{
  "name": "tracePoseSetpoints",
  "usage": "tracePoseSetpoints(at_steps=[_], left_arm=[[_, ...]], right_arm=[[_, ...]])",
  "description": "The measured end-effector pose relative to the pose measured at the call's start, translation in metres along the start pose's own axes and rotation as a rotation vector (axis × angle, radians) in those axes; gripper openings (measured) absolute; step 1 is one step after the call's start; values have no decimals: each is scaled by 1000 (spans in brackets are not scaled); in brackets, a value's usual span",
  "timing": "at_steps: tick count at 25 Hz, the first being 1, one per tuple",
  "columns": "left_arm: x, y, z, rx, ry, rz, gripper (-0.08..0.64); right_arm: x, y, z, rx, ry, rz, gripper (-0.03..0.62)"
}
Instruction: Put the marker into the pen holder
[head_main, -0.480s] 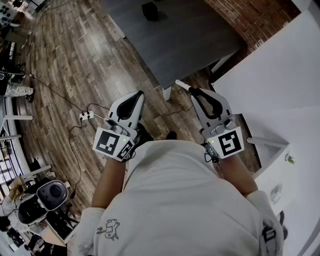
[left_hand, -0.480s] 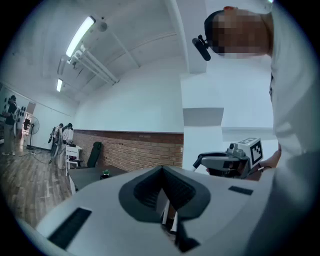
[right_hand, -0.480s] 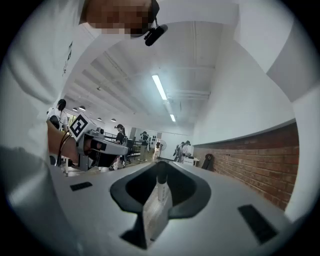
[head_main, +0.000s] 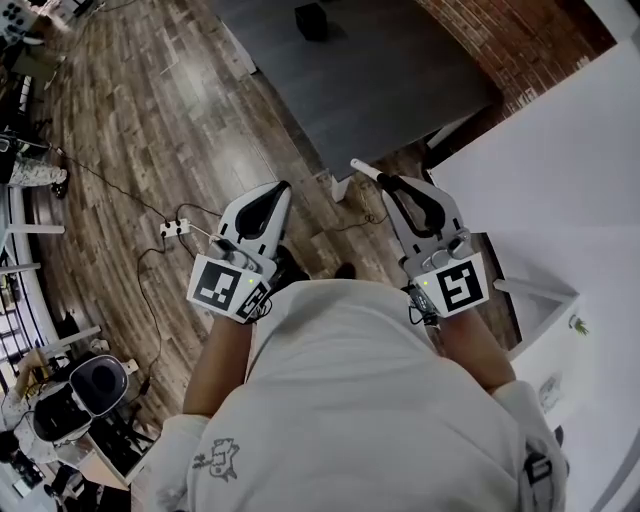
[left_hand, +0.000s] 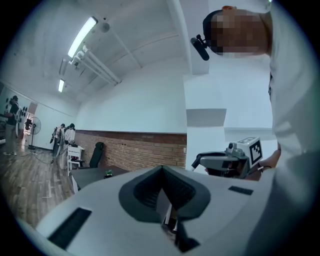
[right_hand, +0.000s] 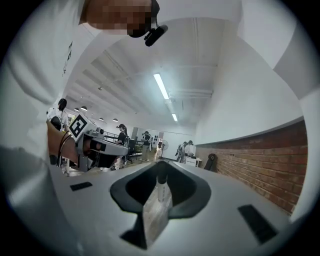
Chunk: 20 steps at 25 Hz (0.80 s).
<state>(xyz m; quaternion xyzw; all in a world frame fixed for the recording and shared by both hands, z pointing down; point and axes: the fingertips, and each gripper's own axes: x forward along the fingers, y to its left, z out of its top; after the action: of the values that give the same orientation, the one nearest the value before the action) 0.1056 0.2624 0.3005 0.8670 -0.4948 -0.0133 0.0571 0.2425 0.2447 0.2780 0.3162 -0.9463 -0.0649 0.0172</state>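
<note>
At 1 o'clock my right gripper (head_main: 386, 183) pinches the marker (head_main: 362, 169) level for carrying; left gripper (head_main: 281, 190) pressed together, seemingly empty.

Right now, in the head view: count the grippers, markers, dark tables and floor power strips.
Grippers, left gripper and right gripper: 2
marker, clamped in the right gripper: 1
dark table: 1
power strip: 1
Total: 5
</note>
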Motion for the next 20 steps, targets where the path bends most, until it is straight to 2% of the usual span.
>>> tracePoseSetpoints(at_steps=[8,15,20], left_arm=[[-15,47,1,-2,-1,15,11],[-37,117,6,-9,-9,3,11],[-56,161,18,-1,-18,-25,11]], right_arm=[[49,16,3,-8,-3,9,72],[115,41,10,-25,16,-18,71],[158,56,12,-98,36,-43,71]])
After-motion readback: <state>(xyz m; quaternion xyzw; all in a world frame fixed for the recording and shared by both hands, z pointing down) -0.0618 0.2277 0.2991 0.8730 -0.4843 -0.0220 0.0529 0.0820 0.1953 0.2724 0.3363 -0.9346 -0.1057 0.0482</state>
